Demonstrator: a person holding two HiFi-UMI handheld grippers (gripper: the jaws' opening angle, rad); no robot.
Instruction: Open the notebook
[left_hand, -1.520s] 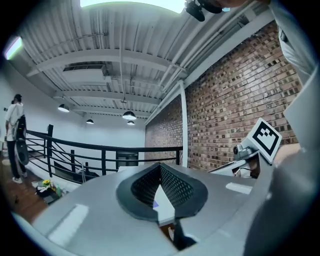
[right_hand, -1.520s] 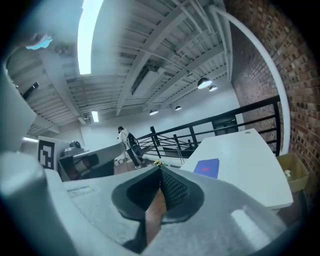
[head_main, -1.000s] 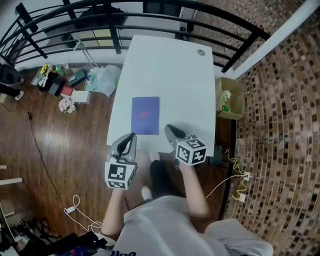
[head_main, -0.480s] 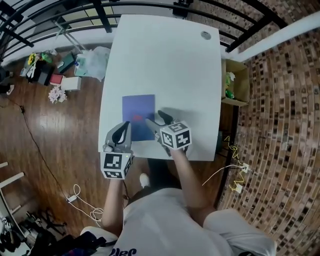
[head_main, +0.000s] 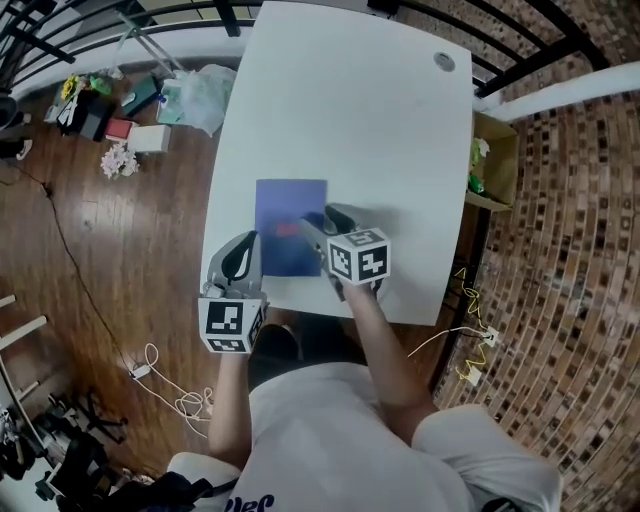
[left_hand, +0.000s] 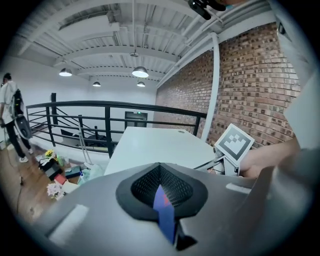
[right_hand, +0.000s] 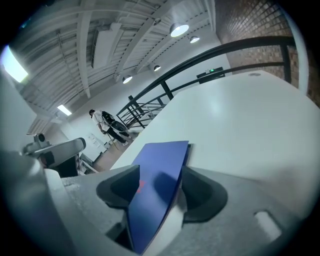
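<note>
A closed blue notebook (head_main: 288, 215) with a small red mark lies flat near the front of the white table (head_main: 380, 130). My right gripper (head_main: 322, 226) sits low over its right edge. Its jaws have just been opening and now stand wide. In the right gripper view the blue cover (right_hand: 162, 162) shows in the gap of the right gripper (right_hand: 157, 182), and neither pad presses on it. My left gripper (head_main: 241, 262) is shut and empty, just off the notebook's near left corner. The left gripper (left_hand: 160, 172) shows only a sliver of the notebook (left_hand: 164, 210) past its closed tips.
A black railing (head_main: 560, 40) runs round the table's far side. A cardboard box (head_main: 495, 160) stands on the floor at the right. Bags and clutter (head_main: 150, 95) lie on the floor at the left, with cables (head_main: 165, 385) nearer me. A round cable port (head_main: 443, 61) marks the far right corner.
Both grippers came forward and down to the notebook. The right gripper's jaws went from shut to wide open and now straddle the notebook's right edge. The left stayed shut.
</note>
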